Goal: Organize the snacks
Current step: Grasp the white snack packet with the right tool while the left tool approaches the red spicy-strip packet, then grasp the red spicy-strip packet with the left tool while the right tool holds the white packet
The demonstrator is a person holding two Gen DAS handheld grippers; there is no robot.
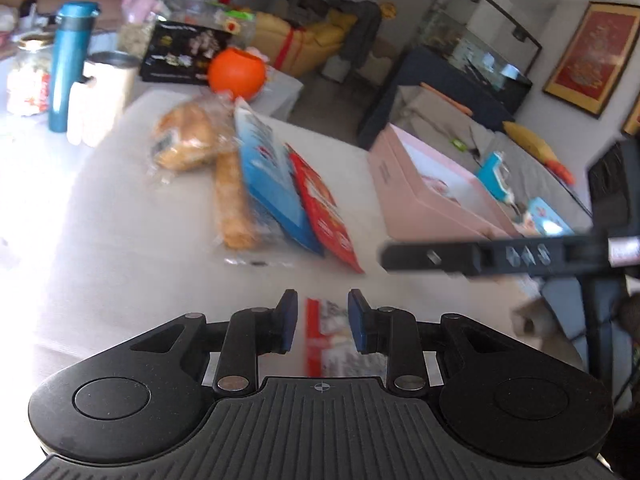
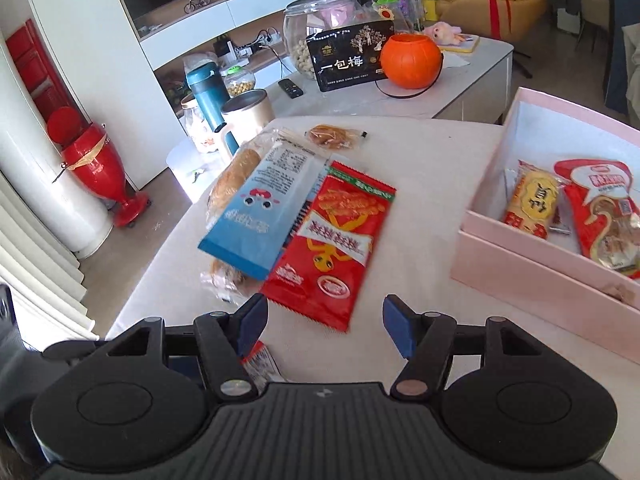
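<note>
Left gripper (image 1: 322, 318): jaws narrow, a small red-and-white packet (image 1: 328, 336) lies on the table under the gap between them; motion blur, so I cannot tell whether the pads touch it. Right gripper (image 2: 325, 326): jaws stand fairly wide, nothing between them; the near end of a red snack bag (image 2: 330, 240) lies just beyond the tips, and a corner of the small packet (image 2: 260, 364) shows beside the left finger. White tabletop (image 2: 420, 200) carries the loose snacks in a pile at the middle: the red bag lies flat, a blue-and-white bag (image 2: 264, 204) overlaps its left edge, and a wrapped long bread (image 2: 234, 178) lies under the blue one, further left. Beyond the pile, a small wrapped bun (image 2: 332, 136) sits apart, near the far table edge. On the right, an open pink box (image 2: 520, 272) rests on the table; inside it are a yellow-and-red packet (image 2: 530, 204) and a larger red-and-white bag (image 2: 604, 216), side by side and touching. Far side, on a lower grey table: a teal bottle (image 2: 206, 92), a cream mug (image 2: 248, 114), a black snack bag (image 2: 348, 58) standing upright, an orange pumpkin bucket (image 2: 410, 60) just right of it, and a glass jar (image 2: 316, 28) behind.
</note>
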